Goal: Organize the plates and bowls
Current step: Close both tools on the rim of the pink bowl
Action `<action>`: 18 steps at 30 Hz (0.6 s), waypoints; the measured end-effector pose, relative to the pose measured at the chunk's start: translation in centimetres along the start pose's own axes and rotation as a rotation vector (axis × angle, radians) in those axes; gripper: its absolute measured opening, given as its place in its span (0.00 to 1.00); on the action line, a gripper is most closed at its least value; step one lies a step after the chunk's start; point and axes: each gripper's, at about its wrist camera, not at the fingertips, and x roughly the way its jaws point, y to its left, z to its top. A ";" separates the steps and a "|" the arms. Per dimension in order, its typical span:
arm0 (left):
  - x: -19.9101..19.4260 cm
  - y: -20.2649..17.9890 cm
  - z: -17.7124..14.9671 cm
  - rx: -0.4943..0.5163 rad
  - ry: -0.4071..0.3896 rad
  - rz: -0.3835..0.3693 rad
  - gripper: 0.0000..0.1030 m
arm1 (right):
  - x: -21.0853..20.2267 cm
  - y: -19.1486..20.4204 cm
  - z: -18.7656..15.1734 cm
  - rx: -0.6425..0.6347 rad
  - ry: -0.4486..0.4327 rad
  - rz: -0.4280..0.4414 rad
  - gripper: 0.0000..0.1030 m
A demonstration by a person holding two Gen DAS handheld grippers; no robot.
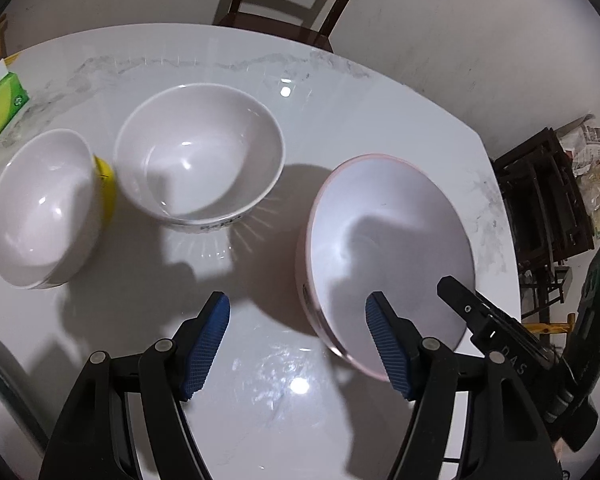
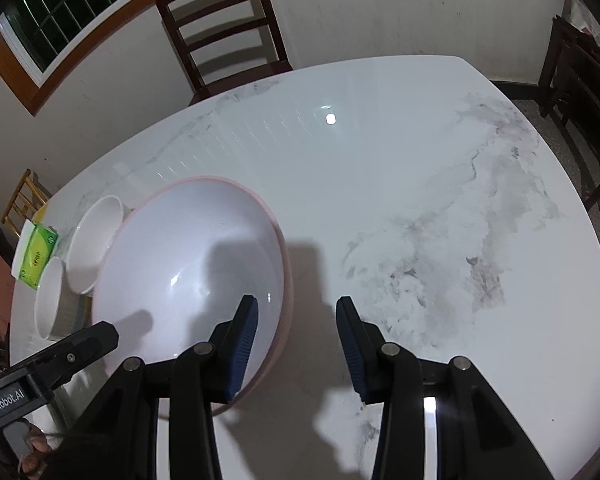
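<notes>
Straddling the near rim of the pink-edged bowl (image 1: pixel 384 248), the left gripper (image 1: pixel 298 312) stands with its jaws apart, one blue pad inside the bowl and the other outside over the marble table (image 1: pixel 260 400); neither pad presses on the rim. Mirroring it from the opposite side, the right gripper (image 2: pixel 297 320) straddles the same bowl's edge, jaws apart and not clamped. Farther back stands a white bowl (image 1: pixel 198 156) with dark print on its side, and left of it a yellow-sided bowl (image 1: pixel 44 208). Beyond lie a green tissue pack (image 1: pixel 0 116) and a dark wooden chair (image 1: pixel 284 0).
</notes>
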 end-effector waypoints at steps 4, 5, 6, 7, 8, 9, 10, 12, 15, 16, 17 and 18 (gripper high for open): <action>1.2 0.2 -0.1 -0.011 0.026 0.004 0.44 | 0.8 0.0 0.0 0.002 0.012 -0.004 0.40; 1.5 0.3 -0.1 -0.012 0.033 -0.001 0.36 | 1.1 -0.1 0.0 0.006 0.018 -0.004 0.40; 1.7 0.4 -0.1 -0.013 0.038 -0.012 0.35 | 1.2 -0.1 -0.1 0.008 0.018 -0.003 0.40; 1.8 0.5 -0.1 -0.015 0.039 -0.027 0.33 | 1.3 0.0 -0.1 0.010 0.015 -0.006 0.38; 1.9 0.5 -0.2 -0.014 0.039 -0.048 0.26 | 1.3 0.1 -0.2 0.007 0.013 -0.005 0.33; 1.9 0.4 -0.1 -0.007 0.041 -0.067 0.20 | 1.3 0.2 -0.2 0.005 0.013 0.006 0.29; 1.8 0.2 -0.2 0.002 0.043 -0.076 0.20 | 1.4 0.4 -0.4 0.003 0.018 0.022 0.22; 1.7 0.0 -0.4 0.014 0.042 -0.063 0.19 | 1.4 0.8 -0.6 0.007 0.036 0.038 0.15; 1.4 -0.2 -0.8 0.025 0.050 -0.052 0.19 | 1.2 1.1 -1.0 0.006 0.034 0.024 0.14; 1.3 0.0 -1.1 0.025 0.056 -0.054 0.19 | 1.0 1.2 -1.3 0.007 0.039 0.024 0.14; 1.1 0.2 -1.4 0.023 0.063 -0.057 0.19 | 0.7 1.4 -1.7 0.007 0.044 0.023 0.14; 0.9 0.3 -1.7 0.022 0.069 -0.060 0.19 | 0.4 1.5 -2.0 0.004 0.045 0.021 0.14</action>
